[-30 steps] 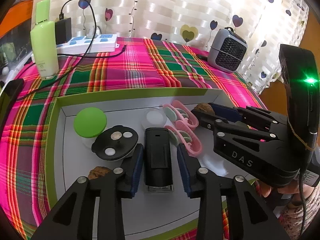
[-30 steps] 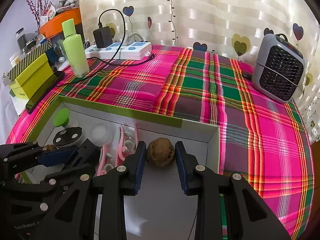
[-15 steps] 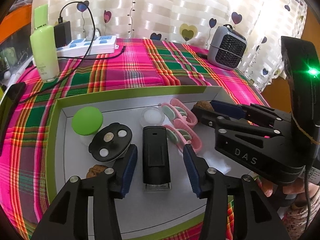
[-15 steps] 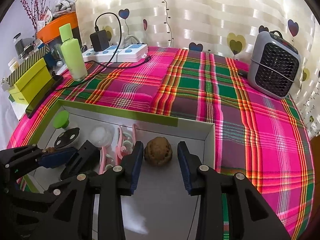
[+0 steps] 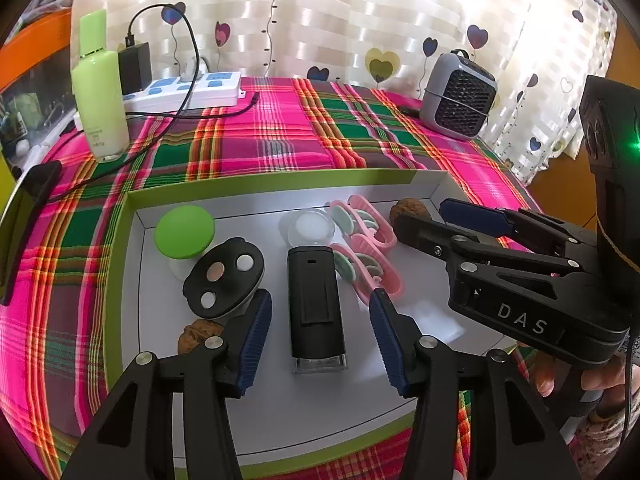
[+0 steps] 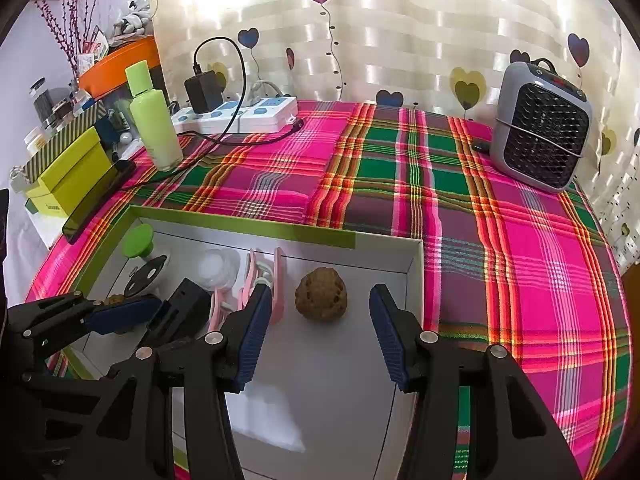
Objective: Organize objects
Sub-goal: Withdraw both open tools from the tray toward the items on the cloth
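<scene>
L gripper (image 5: 320, 334) jaws were opening, clear of the black device (image 5: 316, 304) lying flat between them in the tray (image 5: 280, 182). R gripper (image 6: 320, 336) jaws opening too, walnut (image 6: 321, 294) loose between. Risk: walnut could roll w/ any nudge; L pad sat near the black disc (image 5: 224, 278).

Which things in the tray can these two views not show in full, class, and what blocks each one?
- Second walnut, left wrist view: partly behind the left gripper finger.
- Black device, right wrist view: mostly behind the left gripper's finger.
- Green bottle label, both views: print too small.
- Tray near edge: behind both grippers.
</scene>
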Demonstrator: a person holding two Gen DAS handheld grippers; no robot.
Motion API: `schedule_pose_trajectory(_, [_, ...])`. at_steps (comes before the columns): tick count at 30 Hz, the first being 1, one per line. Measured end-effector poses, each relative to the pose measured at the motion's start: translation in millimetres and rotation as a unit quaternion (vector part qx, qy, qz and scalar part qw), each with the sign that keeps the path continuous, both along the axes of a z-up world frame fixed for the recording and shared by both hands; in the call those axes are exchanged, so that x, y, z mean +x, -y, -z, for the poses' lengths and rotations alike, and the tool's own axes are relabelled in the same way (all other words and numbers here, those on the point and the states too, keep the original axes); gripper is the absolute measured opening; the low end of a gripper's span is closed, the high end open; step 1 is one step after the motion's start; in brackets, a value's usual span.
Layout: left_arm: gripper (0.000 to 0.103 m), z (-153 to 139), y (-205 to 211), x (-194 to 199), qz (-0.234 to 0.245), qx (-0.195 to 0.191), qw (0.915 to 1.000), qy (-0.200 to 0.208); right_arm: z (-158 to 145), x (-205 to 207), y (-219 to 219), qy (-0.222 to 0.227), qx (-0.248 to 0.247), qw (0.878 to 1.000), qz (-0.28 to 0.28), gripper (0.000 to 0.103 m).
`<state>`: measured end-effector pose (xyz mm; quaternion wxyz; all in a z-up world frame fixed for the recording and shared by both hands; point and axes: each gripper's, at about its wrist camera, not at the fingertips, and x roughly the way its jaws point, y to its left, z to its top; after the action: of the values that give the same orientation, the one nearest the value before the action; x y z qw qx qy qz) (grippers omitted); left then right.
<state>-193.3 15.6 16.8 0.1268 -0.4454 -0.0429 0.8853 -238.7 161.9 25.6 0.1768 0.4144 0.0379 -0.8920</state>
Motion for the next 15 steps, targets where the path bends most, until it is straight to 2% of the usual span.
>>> schedule_pose_trajectory(8, [0.052,-4.2,0.2,4.3,-0.002,-0.013,0.9998,-0.013,-2.3,2.6,-1.4,-0.001,-0.007,1.0,0.003,0.052])
schedule_pose_trajectory(15, [0.053,-8.9,2.3,9.1,-0.005,-0.008,0.9998,-0.016,-6.0,7.7,-3.2,-0.004,-0.012,1.0,0.003,0.052])
